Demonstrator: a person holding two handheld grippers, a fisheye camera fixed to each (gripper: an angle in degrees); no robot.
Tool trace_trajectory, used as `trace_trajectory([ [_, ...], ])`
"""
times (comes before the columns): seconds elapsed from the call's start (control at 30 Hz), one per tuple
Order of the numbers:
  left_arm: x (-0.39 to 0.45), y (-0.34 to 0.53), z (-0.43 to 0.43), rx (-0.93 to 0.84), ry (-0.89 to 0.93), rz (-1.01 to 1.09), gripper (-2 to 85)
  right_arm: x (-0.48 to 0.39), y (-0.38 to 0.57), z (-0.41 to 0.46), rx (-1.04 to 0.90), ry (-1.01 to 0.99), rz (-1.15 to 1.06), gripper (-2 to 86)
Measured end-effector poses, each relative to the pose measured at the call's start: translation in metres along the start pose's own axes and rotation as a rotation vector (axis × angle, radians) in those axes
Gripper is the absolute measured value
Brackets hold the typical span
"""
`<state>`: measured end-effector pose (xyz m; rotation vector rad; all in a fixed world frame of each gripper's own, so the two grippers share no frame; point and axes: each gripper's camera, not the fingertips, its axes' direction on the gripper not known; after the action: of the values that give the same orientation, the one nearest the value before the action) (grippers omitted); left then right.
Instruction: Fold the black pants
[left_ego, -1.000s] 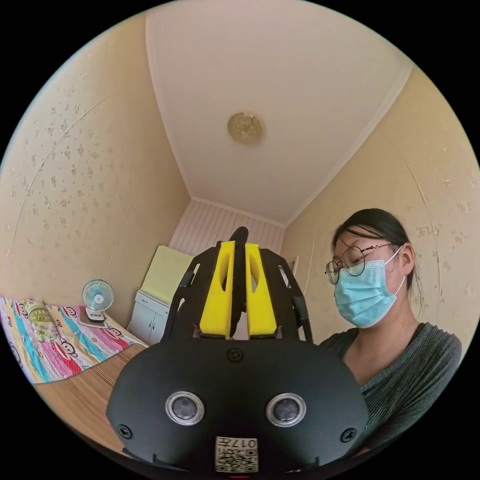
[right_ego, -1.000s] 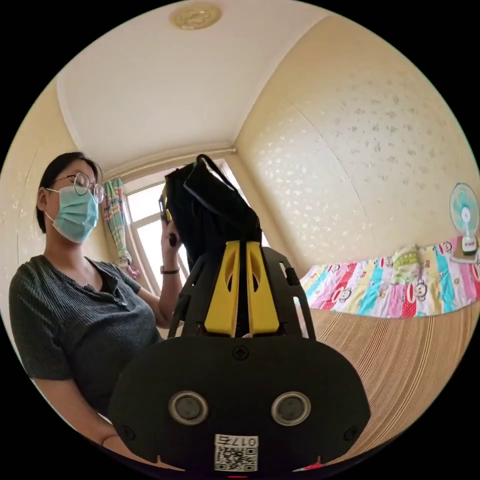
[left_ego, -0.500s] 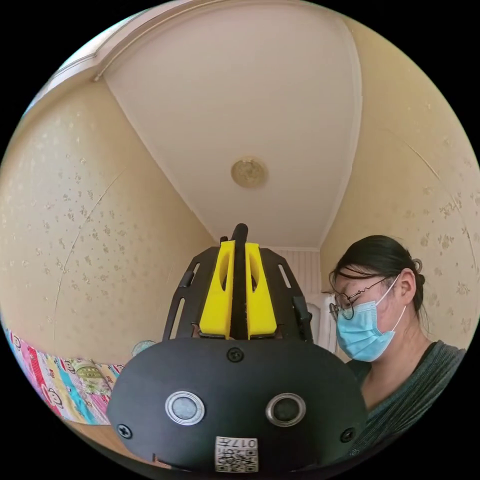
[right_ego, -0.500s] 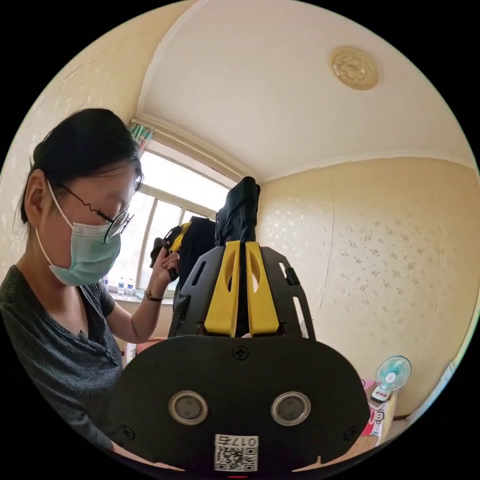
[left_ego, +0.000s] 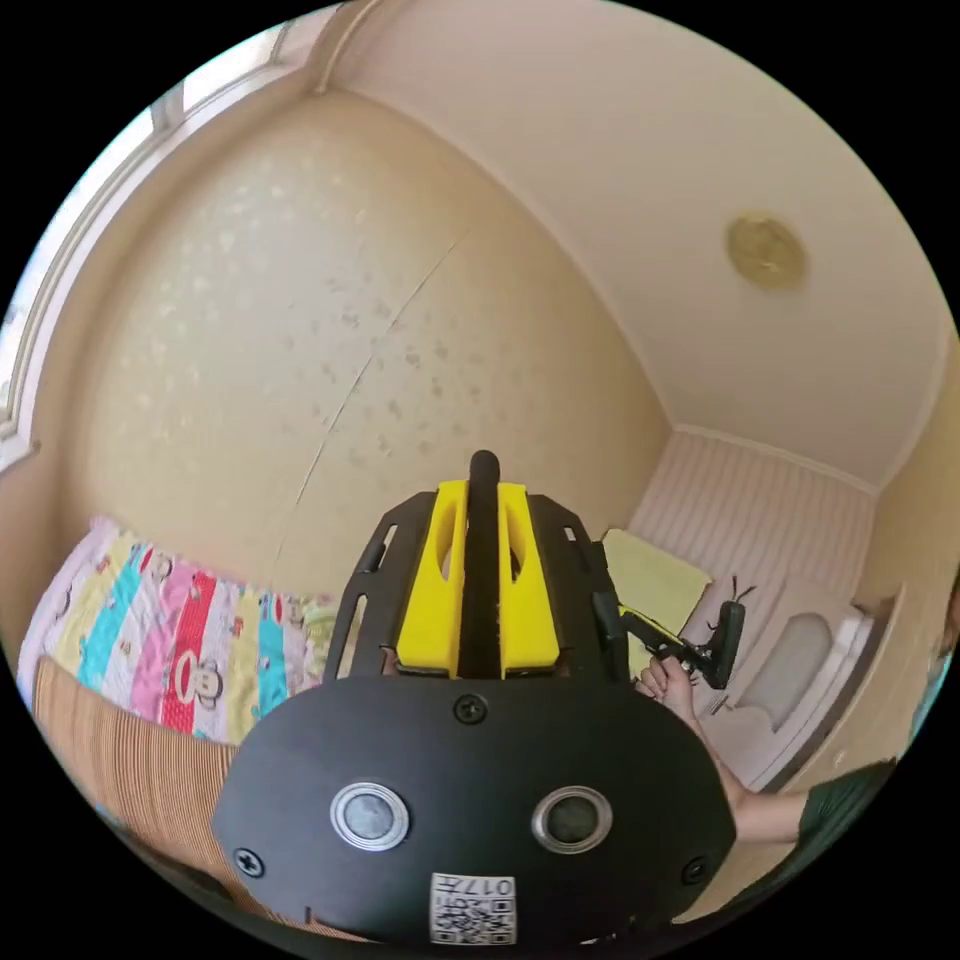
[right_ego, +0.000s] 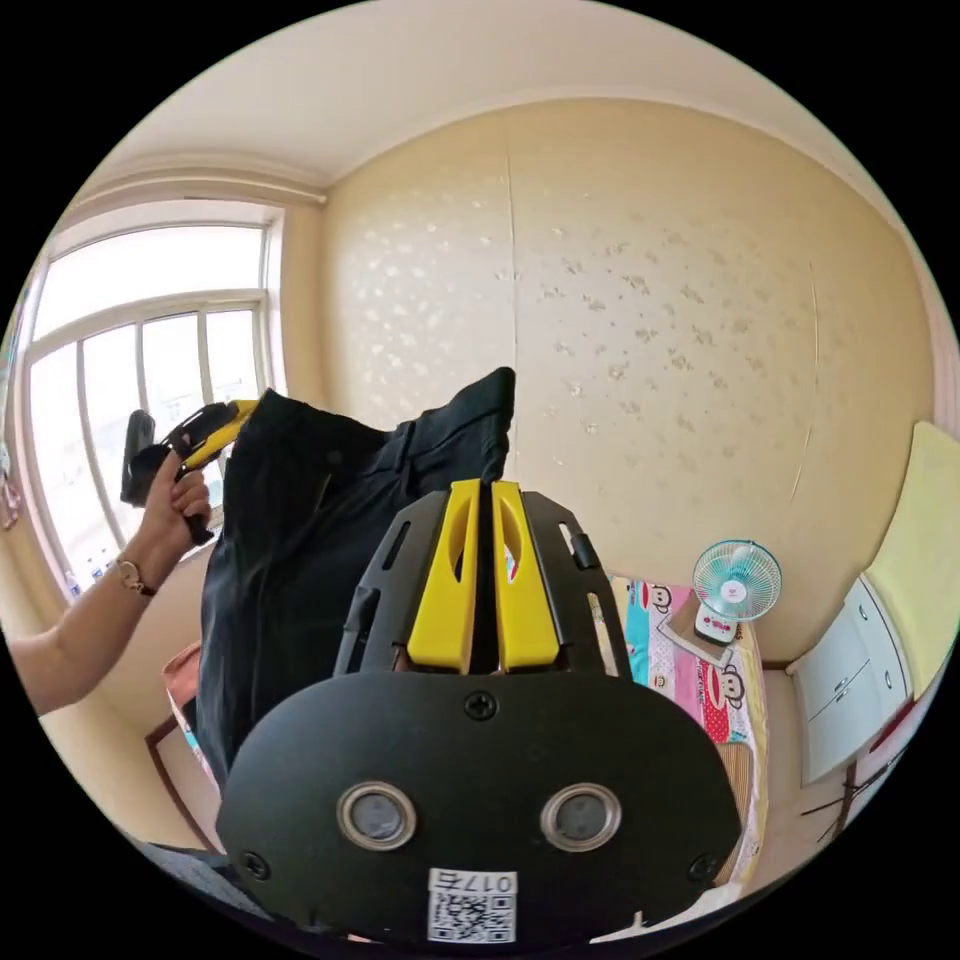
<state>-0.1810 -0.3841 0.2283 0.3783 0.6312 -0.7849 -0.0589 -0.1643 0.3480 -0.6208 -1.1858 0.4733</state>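
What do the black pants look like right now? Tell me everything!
The black pants are dark, smooth-looking woven cloth, held up in the air and hanging down in loose folds in front of the window. The right gripper pinches one top corner, which pokes up above its yellow jaws. The left gripper, held in a hand, grips the other top edge. A thin strip of black cloth sits between the left gripper's jaws.

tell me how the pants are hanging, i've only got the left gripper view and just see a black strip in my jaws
Observer: In the right gripper view the black pants hang in the air, spread between both grippers.
Operator: is the right one clamped too
Observer: Yes, the right gripper is shut on one top corner; the left gripper holds the other, by the window.
Operator: anything on the bed
Observer: A desk fan stands on the cartoon-print sheet, off to the side of the pants.
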Motion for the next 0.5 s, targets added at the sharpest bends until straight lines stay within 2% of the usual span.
trace_trajectory([
  [0.07,-0.055,-0.007,0.042,-0.087,-0.076,-0.077,6.7,0.045,0.008,0.091,-0.169,0.089,0.15,1.8],
  [0.17,-0.132,0.031,0.077,-0.231,-0.16,-0.046,6.9,0.07,0.072,0.156,-0.293,0.046,0.179,1.6],
  [0.2,-0.166,0.063,0.088,-0.319,-0.19,-0.026,7.0,0.073,0.091,0.167,-0.325,0.044,0.179,1.6],
  [0.27,-0.225,0.124,0.101,-0.473,-0.269,-0.059,7.3,0.083,0.187,0.213,-0.539,0.016,0.2,1.6],
  [0.33,-0.308,0.224,0.114,-0.718,-0.345,-0.186,7.7,0.09,0.271,0.239,-0.737,-0.011,0.235,1.6],
  [0.37,-0.326,0.248,0.114,-0.771,-0.36,-0.225,7.8,0.093,0.327,0.248,-0.86,-0.019,0.268,1.7],
  [0.43,-0.376,0.329,0.112,-0.919,-0.441,-0.311,7.9,0.096,0.404,0.251,-1.013,-0.038,0.336,1.8],
  [0.5,-0.398,0.371,0.116,-1.02,-0.473,-0.331,8.2,0.094,0.464,0.247,-1.136,-0.059,0.389,2.0],
])
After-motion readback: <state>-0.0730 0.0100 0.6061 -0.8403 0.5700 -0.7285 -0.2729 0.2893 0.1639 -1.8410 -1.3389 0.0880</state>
